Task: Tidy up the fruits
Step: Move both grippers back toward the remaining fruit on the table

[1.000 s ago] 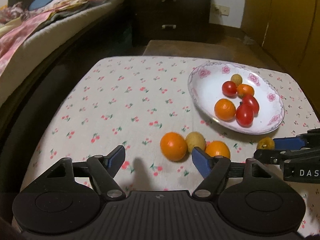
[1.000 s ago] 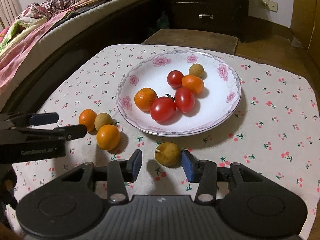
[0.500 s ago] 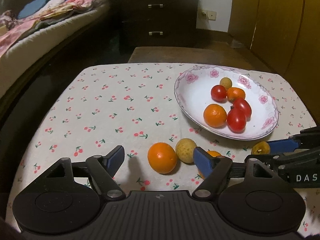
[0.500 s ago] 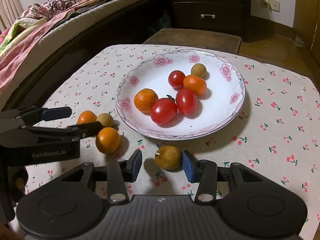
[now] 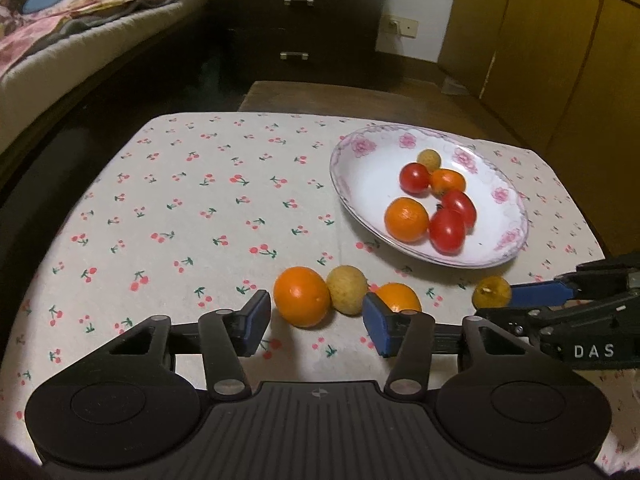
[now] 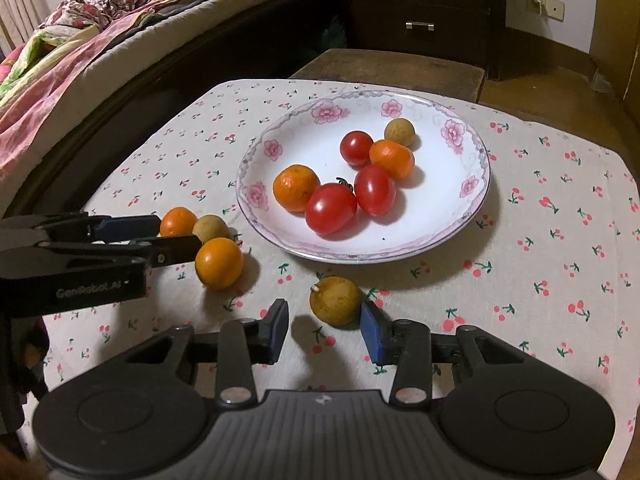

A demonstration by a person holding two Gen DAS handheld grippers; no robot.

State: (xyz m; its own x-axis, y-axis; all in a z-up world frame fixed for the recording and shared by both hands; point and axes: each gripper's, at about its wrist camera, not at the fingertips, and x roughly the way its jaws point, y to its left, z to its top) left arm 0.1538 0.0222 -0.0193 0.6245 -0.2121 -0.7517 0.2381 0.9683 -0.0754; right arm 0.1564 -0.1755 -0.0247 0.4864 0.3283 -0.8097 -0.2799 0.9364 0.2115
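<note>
Fingers, left gripper (image 5: 316, 322): closing, pads not yet pressing, with a large orange (image 5: 302, 297) and a tan round fruit (image 5: 347, 289) in the gap between them; a smaller orange (image 5: 398, 298) lies touching the right pad's outer side. Fingers, right gripper (image 6: 325, 330): closing, narrow gap, a yellow-brown fruit (image 6: 336, 301) between them, touching or nearly touching the right pad, clear of the left. Plate (image 6: 476, 188), floral rim: on the cloth-covered worktop (image 5: 192, 208), holding two oranges, three red tomatoes and one small tan fruit. Loose stock: four fruits on the cloth, near the plate's near rim. Risks, as judged: the left pair straddles two touching fruits, so closing may pinch both, squirt one sideways, or knock the smaller orange rolling toward the worktop edge. Round skins may slip if caught off-centre. The two grippers sit near each other, so a simultaneous lift toward the plate could bring them into collision.
</note>
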